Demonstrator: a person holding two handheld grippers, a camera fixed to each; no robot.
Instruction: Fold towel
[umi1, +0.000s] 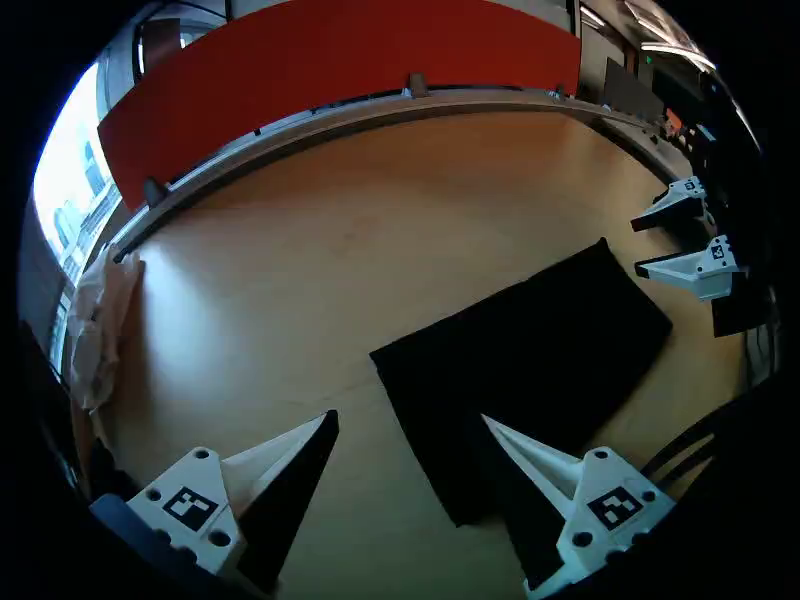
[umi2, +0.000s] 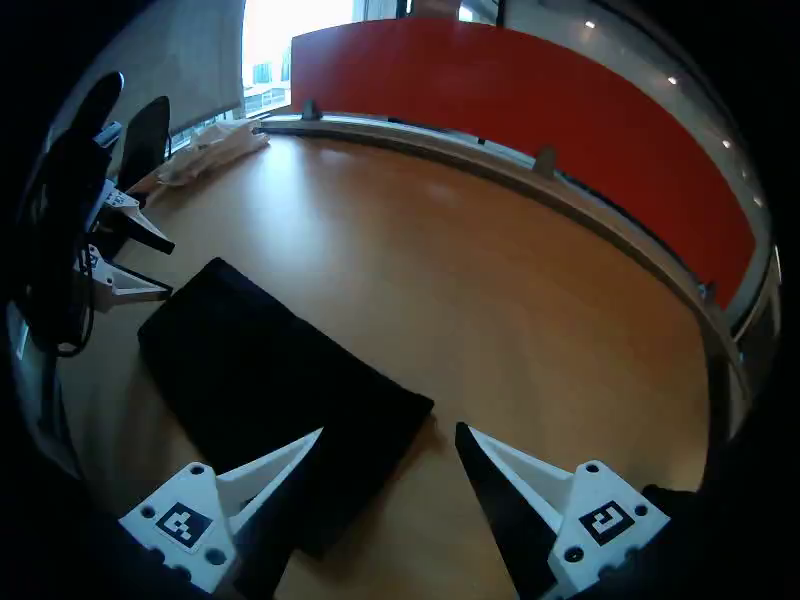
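Black towel (umi1: 530, 350) folded into a flat rectangle (smooth, matte), lying on wooden table (umi1: 300, 280), left gripper (umi1: 408, 418) spread wide and empty, right gripper (umi2: 389, 430) likewise released, holding nothing

- The towel (umi1: 540, 340) is so evenly black that its layers and fold lines cannot be told.
- Its near corner is hidden behind the right finger of the left gripper (umi1: 408, 417).
- In the right gripper view, the towel's near edge is covered by the left finger of the right gripper (umi2: 389, 428).
- Each gripper's body is cut off by the lower edge just behind its fingers.
- Far to the right of the left gripper, the other gripper's fingers run back into darkness, and what holds them cannot be made out.
- The pale cloth (umi1: 100, 310), far to the left gripper's left, is too blurred to identify.
- Ahead, the red panel (umi1: 330, 70) is cut off at the top.
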